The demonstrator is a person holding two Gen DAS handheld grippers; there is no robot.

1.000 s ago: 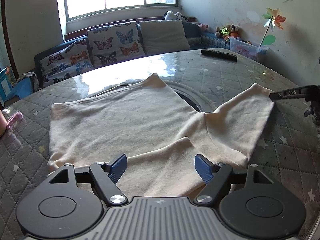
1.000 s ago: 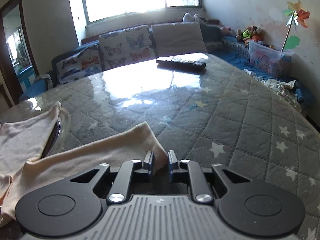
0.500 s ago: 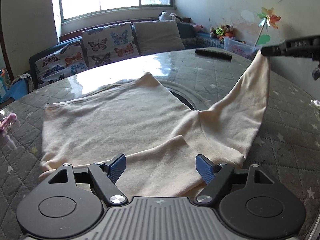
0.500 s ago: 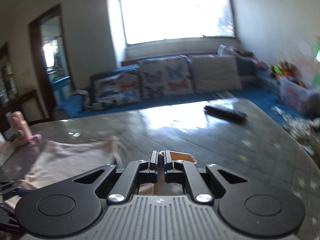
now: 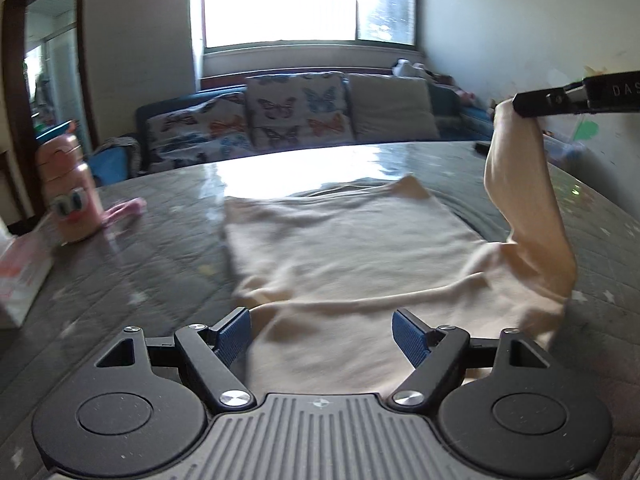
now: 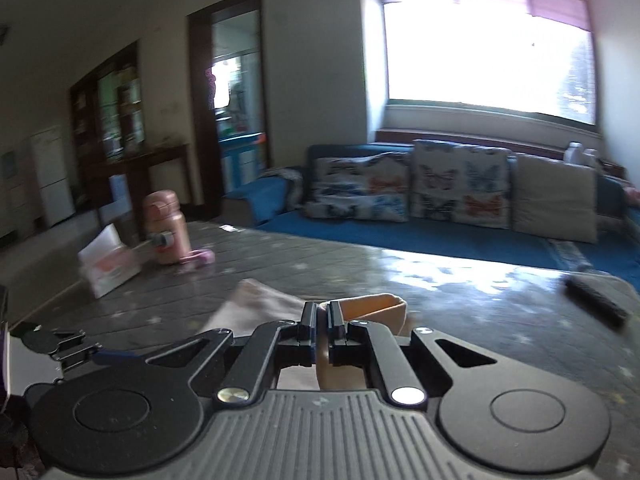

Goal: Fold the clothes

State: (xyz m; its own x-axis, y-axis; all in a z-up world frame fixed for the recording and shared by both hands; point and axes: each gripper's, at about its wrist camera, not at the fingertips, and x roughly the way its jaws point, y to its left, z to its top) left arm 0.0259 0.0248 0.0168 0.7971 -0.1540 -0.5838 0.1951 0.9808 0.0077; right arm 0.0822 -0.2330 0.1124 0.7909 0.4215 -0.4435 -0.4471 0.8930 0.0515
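A round table covered with a grey quilted, star-printed cloth under a glossy clear sheet (image 5: 160, 264) fills the lower half of both views, with a blue sofa carrying butterfly-print and plain beige cushions (image 5: 296, 114) behind it beneath a bright window. On the table, across the centre of the left wrist view, lies a cream-coloured long-sleeved garment (image 5: 352, 248); its body rests flat, reaching from mid-frame down to the lower edge between the fingers of the left gripper (image 5: 321, 332). That gripper's jaws stand wide apart with the blue pads (image 5: 234, 330) on either side of the cloth's near edge, gripping nothing. One sleeve of the garment rises off the table along the right side of the frame, hanging in a curved strip from the right gripper (image 5: 520, 102) at the upper right. In the right wrist view the right gripper (image 6: 322, 322) sits at the lower centre, its jaws pressed together on the sleeve end, which pokes out just past the tips as a small folded loop. A pink cartoon-faced drinking bottle (image 5: 70, 190) stands at the left of the table, near a white and red box (image 6: 106, 266). A dark remote control (image 6: 596, 304) lies at the right edge of the right wrist view.
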